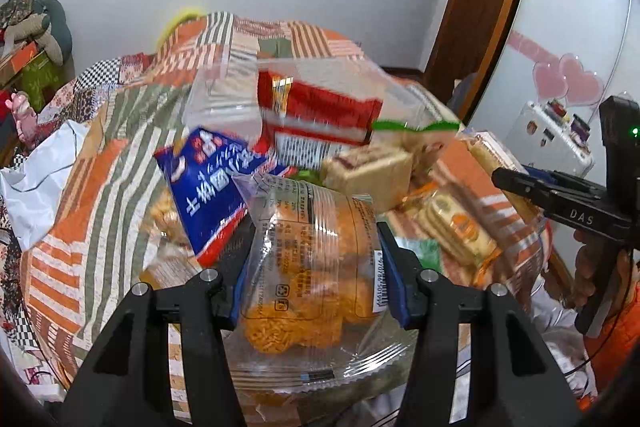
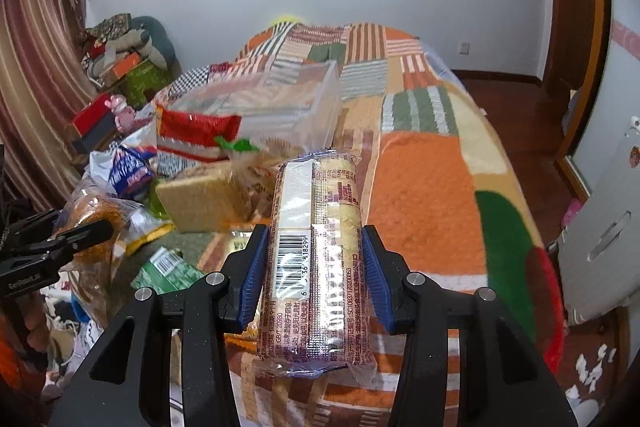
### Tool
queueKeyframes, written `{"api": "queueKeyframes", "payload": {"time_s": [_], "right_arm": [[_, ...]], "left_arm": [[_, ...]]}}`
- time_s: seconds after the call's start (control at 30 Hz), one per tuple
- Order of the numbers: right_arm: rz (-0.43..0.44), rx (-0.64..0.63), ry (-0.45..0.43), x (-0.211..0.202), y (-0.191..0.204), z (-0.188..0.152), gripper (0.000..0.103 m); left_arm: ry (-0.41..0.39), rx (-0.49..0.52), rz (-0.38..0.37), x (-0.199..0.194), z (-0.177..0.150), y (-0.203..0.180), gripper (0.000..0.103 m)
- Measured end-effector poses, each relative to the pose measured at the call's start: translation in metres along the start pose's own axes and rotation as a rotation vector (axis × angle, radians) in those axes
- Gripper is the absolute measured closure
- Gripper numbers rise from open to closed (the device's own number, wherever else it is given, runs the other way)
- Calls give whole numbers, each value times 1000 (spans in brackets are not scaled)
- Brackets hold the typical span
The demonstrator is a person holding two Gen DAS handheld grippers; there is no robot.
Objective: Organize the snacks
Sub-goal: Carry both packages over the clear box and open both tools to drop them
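My left gripper (image 1: 314, 239) is shut on a clear bag of orange crunchy snack (image 1: 304, 307), held above the heap. Behind the bag lie a blue snack bag (image 1: 208, 187), a red pack (image 1: 320, 107) and a beige wafer block (image 1: 372, 175). My right gripper (image 2: 313, 239) is shut on a long pack of pale biscuits (image 2: 316, 187), barcode side up, lifted over the blanket. A clear plastic box (image 2: 288, 99) stands behind the heap. In the left wrist view the right gripper (image 1: 520, 183) shows at the right edge.
The snacks rest on a bed under an orange and green patchwork blanket (image 2: 420, 187). A green pack (image 2: 168, 267) lies near the front. Boxes and cushions (image 2: 124, 63) pile up at the far left. A white cabinet (image 2: 600, 227) stands right of the bed.
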State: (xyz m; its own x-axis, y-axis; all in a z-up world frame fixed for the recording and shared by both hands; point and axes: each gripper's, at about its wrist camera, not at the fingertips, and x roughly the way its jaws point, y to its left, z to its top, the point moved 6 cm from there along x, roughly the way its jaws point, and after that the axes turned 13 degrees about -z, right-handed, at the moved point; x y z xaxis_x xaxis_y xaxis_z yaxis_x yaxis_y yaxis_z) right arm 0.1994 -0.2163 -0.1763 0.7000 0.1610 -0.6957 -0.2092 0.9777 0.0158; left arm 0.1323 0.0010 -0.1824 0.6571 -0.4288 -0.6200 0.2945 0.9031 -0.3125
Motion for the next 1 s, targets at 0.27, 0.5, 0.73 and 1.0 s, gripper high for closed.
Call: {"api": "queueKeyframes", "payload": {"time_s": [0.27, 0.5, 0.73, 1.0], "right_arm": [[7, -5, -100, -17, 7, 31, 61], [31, -14, -168, -19, 20, 55, 61], [58, -29, -216, -12, 35, 78, 61], [89, -52, -214, 10, 52, 95, 61]], "left_arm": [[-87, 9, 15, -12, 33, 5, 50], [-145, 19, 32, -20, 59, 10, 50], [-176, 17, 52, -21, 87, 25, 50], [-190, 10, 77, -10, 116, 47, 50]]}}
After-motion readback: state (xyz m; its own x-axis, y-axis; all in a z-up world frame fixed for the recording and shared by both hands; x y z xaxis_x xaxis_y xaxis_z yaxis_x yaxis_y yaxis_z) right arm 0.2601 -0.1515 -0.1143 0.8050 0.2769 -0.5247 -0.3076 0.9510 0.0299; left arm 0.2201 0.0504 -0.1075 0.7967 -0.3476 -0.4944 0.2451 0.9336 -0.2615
